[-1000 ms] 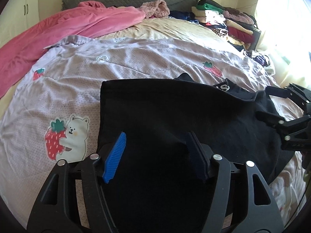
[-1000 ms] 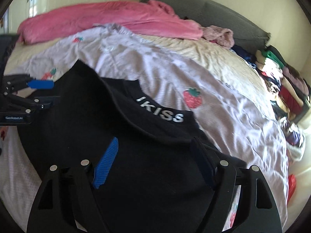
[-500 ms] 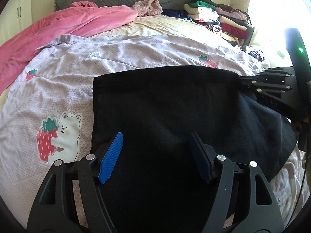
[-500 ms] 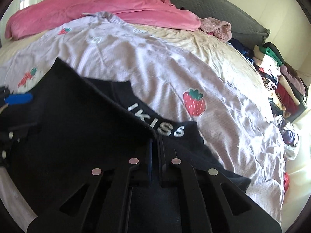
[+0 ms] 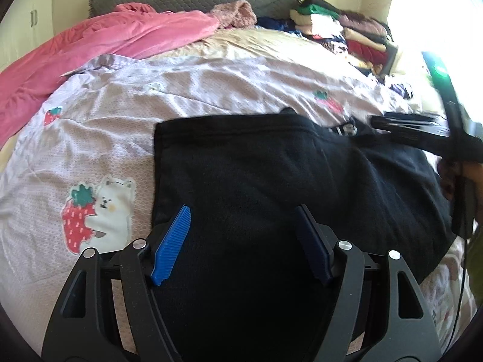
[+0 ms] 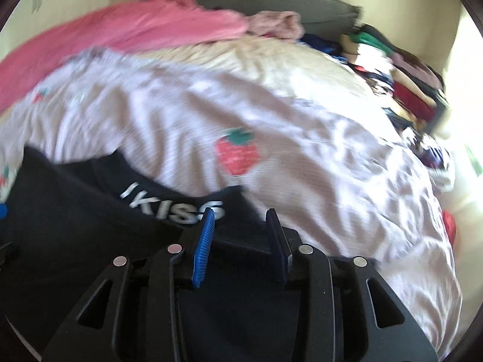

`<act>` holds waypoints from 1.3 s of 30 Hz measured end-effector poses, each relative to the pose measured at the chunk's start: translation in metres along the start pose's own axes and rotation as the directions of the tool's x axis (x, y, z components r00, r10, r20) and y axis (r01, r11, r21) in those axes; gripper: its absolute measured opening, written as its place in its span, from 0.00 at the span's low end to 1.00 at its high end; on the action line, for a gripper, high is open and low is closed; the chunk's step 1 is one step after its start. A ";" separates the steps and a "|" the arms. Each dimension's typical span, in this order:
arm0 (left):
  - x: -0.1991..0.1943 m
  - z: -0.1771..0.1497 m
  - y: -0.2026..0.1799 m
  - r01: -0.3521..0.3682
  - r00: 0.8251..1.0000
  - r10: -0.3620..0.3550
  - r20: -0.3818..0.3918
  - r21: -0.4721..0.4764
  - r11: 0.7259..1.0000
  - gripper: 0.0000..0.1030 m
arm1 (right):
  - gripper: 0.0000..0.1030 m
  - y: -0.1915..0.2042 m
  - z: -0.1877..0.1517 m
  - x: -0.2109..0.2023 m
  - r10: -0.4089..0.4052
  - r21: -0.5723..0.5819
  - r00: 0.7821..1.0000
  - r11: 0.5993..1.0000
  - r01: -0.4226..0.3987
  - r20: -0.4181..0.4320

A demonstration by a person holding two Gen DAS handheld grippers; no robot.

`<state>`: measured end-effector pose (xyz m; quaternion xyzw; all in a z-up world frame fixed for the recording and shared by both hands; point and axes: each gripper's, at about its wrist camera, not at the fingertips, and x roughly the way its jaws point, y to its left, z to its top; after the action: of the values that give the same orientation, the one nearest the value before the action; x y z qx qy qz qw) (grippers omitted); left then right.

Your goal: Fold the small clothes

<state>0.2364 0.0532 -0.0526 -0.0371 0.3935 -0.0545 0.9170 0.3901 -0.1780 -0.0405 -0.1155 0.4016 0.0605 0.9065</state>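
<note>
A black garment (image 5: 271,187) lies spread on the pale lilac bed cover (image 5: 126,126), its left edge straight and its upper edge folded into a fairly even line. In the right wrist view a waistband (image 6: 178,208) with white letters, partly readable as "KISS", shows along its far edge, with one flap of cloth lying over the lettered band's left end. The cloth is flat in the middle and creased toward the right.

The left gripper (image 5: 243,241) hangs over the garment's near portion with its jaws spread wide — one blue ribbed pad (image 5: 173,242) near the cloth's left edge, the dark pad further in. Nothing is pinched between them; whether the tips touch the fabric cannot be told.

The right gripper (image 6: 240,241) has just been opening from a closed position and now stands partly apart, with dark fabric below the gap but not pressed by the pads (this view is blurred). From the left wrist view it appears at the garment's right side (image 5: 416,129).

Open cover stretches beyond the garment, printed with strawberries and a bear (image 5: 99,214). Further back lie a pink blanket (image 5: 99,45) and a stack of folded clothes (image 5: 347,33) — both well apart from the garment.
</note>
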 end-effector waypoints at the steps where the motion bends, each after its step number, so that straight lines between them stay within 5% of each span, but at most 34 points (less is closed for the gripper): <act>1: -0.002 0.001 0.003 -0.005 1.000 0.005 0.011 -0.014 1.000 0.62 | 0.47 -0.009 -0.002 -0.009 0.007 0.029 1.000 1.000 -0.007 0.017; 3: -0.008 0.004 0.009 -0.004 0.999 0.006 0.040 -0.046 0.999 0.62 | 0.63 -0.026 -0.011 -0.029 0.011 0.088 0.998 0.996 -0.016 0.056; 7: -0.023 0.009 0.003 0.047 0.995 -0.043 0.095 -0.049 0.998 0.62 | 0.64 -0.049 -0.038 -0.062 0.079 0.157 0.992 0.983 -0.093 0.095; 13: -0.018 0.011 -0.042 0.190 0.980 -0.193 0.053 0.055 0.980 0.63 | 0.63 -0.022 -0.061 -0.059 0.206 0.066 0.979 0.976 -0.205 0.000; 16: 0.013 0.013 -0.046 0.128 0.991 -0.126 -0.032 0.061 0.990 0.74 | 0.62 -0.009 -0.062 -0.040 0.204 0.048 0.978 0.978 -0.202 -0.052; 19: 0.036 0.008 -0.032 0.051 0.997 -0.046 -0.064 0.065 0.997 0.87 | 0.63 -0.015 -0.060 -0.014 0.099 0.065 0.991 0.994 -0.093 -0.095; 22: 0.037 0.010 -0.021 0.072 0.996 -0.070 -0.062 0.037 0.997 0.88 | 0.73 -0.032 -0.062 -0.001 0.108 0.154 0.990 0.984 -0.093 -0.091; 25: 0.032 0.011 -0.009 -0.011 0.999 0.012 -0.031 0.025 1.000 0.88 | 0.73 -0.042 -0.065 -0.001 0.088 0.190 0.994 0.979 -0.073 -0.068; 32: 0.030 0.011 0.019 -0.016 0.999 0.014 -0.052 -0.035 0.999 0.88 | 0.71 -0.082 -0.081 -0.004 0.016 0.275 0.996 0.961 0.007 -0.084; 35: 0.022 0.012 0.019 -0.094 0.995 0.094 -0.036 0.001 0.996 0.88 | 0.71 -0.096 -0.090 -0.019 -0.020 0.306 0.996 0.951 0.047 -0.090; 39: -0.004 0.015 0.029 -0.064 0.998 0.066 0.018 -0.064 0.996 0.88 | 0.71 -0.093 -0.099 -0.066 0.009 0.280 1.000 0.960 -0.015 0.021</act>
<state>0.2471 0.0829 -0.0424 -0.0541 0.3870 -0.0117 0.9204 0.2945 -0.2942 -0.0410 0.0170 0.3978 0.0098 0.9173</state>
